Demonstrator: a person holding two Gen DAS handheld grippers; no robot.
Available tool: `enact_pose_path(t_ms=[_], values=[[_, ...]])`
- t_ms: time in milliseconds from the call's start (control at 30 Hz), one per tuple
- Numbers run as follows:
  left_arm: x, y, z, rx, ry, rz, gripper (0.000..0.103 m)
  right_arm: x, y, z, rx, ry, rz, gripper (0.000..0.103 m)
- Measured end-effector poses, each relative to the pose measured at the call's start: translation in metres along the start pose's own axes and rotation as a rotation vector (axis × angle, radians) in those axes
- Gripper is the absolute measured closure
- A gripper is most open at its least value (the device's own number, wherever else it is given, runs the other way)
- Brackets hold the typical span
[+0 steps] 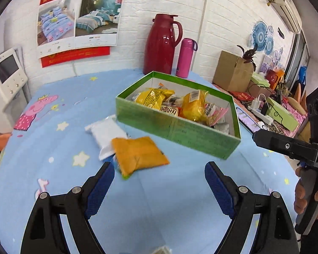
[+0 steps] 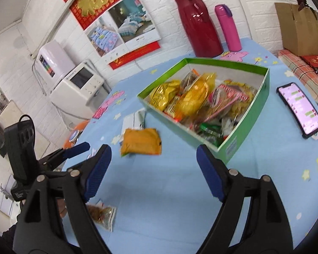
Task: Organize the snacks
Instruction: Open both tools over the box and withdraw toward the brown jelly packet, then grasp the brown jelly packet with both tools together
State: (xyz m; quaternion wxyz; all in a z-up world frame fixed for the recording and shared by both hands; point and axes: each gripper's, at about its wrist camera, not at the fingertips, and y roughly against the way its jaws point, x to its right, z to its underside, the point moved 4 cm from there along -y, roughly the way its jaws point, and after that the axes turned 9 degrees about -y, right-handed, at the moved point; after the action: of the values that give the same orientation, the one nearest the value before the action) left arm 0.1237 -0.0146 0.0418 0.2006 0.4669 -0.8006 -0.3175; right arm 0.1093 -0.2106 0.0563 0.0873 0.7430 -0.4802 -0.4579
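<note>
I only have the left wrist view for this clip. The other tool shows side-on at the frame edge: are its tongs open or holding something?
Observer: Open and empty. The right tongs hover over bare tablecloth, short of the green box.
Operator: Any loose snacks besides the orange packet and white packet?
Observer: Yes, a small clear packet of brown snack lies nearer the person, partly behind one finger of the right tongs.
Operator: What is behind the box's near wall?
Observer: Green wrappers fill that corner.
</note>
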Motion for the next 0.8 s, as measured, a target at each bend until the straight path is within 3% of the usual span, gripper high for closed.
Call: enact_pose_path(t_ms=[300,400,533,800], values=[[-0.03,0.043,0.104,-0.125,0.105,0.032,0.014,-0.021,-0.038,0.099,-0.323,0.028,-0.109,0.02],[-0.03,0.045,0.124,-0.133,0.137,0.058,0.016,-0.03,-0.049,0.116,-0.364,0.061,-0.111,0.023],[-0.024,0.043,0.138,-0.141,0.151,0.1,0.023,-0.046,-0.06,0.131,-0.398,0.166,-0.1,0.035],[-0.022,0.028,0.142,-0.156,0.196,0.18,0.033,-0.065,-0.076,0.148,-0.38,0.325,-0.084,0.044]])
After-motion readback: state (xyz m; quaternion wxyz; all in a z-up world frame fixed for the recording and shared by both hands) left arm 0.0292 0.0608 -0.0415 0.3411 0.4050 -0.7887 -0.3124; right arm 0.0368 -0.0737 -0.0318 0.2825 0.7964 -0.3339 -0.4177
